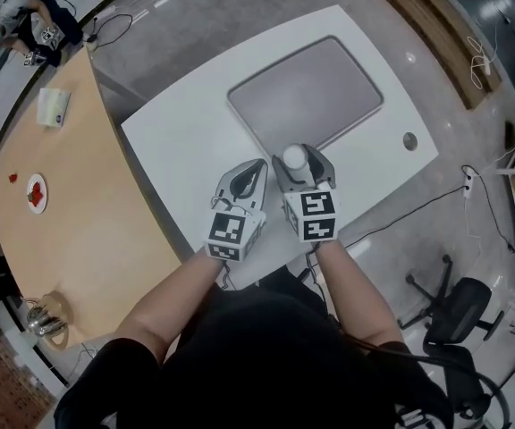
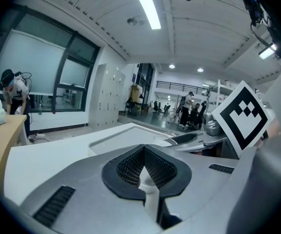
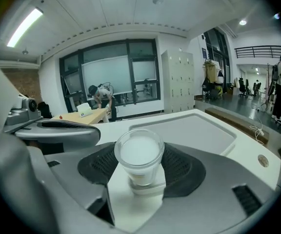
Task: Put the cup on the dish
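- Your right gripper (image 3: 139,172) is closed on the cup (image 3: 139,152), a clear tumbler with a milky white fill, one jaw pressing each side of its lower body.
- The cup sits at the near edge of the grey rectangular dish (image 1: 329,79). I cannot tell whether its base is lifted or resting.
- Your left gripper (image 2: 143,169) is closed with nothing between its jaws, and it hovers just beside the right one.
- Risk: the grip is low on a smooth wall, so a quick swing would likely tilt the cup or let it slide.
- Risk: the dish is recessed, so a base that catches its edge could tip the cup and spill the fill.
- Risk: letting go before the base is flat on the dish would probably topple it.
- Risk: the left gripper is close enough to knock the right one, so move it aside.
- The white counter (image 1: 186,141) is otherwise bare and stands on a grey floor.
- A wooden table (image 1: 61,204) with a tissue box (image 1: 53,107) stands to the left.
- An office chair (image 1: 459,311) is near right, and a person (image 3: 101,99) leans over a far table.
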`<state>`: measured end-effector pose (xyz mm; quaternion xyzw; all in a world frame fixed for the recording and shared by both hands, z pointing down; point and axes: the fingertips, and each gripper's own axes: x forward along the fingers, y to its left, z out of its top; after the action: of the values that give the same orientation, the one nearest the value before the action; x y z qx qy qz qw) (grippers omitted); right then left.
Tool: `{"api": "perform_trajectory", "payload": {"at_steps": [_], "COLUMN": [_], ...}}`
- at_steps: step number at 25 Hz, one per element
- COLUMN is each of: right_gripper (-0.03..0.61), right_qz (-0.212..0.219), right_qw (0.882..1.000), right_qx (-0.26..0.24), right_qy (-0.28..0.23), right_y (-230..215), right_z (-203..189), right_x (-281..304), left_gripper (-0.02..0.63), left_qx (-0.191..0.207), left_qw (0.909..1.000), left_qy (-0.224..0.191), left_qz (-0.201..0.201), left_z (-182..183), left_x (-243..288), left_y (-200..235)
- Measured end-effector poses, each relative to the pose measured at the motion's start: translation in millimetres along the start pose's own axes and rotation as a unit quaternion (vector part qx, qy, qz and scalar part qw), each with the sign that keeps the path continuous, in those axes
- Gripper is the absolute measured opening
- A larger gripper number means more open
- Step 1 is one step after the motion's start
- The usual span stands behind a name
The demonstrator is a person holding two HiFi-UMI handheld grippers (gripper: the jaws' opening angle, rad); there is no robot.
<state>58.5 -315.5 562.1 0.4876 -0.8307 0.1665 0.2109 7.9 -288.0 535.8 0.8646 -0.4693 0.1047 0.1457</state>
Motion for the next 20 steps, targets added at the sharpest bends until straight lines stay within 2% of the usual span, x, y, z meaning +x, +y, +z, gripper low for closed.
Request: {"api": "perform_trajectory", "payload": {"at_steps": [10, 15, 20], "right_gripper": [0.267, 0.267, 0.268], "right_qz": [0.004, -0.003, 0.012], "right_qw": [1.0, 1.0, 1.0], "right_qx": [0.01, -0.011, -0.016], "right_qy": [0.02, 0.012, 0.023], "right_y": [-25.1, -23.7, -16.8], "right_z": [-17.7, -22.2, -24.2], "right_x": [57.2, 61.2, 58.0], "left_gripper": [0.008, 0.008, 0.008], "left_qx": [-0.026, -0.032, -0.034], "left_qw": [0.9991, 0.9985, 0.9986], "left_qy": [0.031, 0.039, 0.035], "left_qz": [0.014, 0.021, 0.022], "left_z": [-24.8, -31.2, -28.7], "left_x": [21.5, 22.4, 15.5], "left_y": [17.5, 24.6, 24.4]}}
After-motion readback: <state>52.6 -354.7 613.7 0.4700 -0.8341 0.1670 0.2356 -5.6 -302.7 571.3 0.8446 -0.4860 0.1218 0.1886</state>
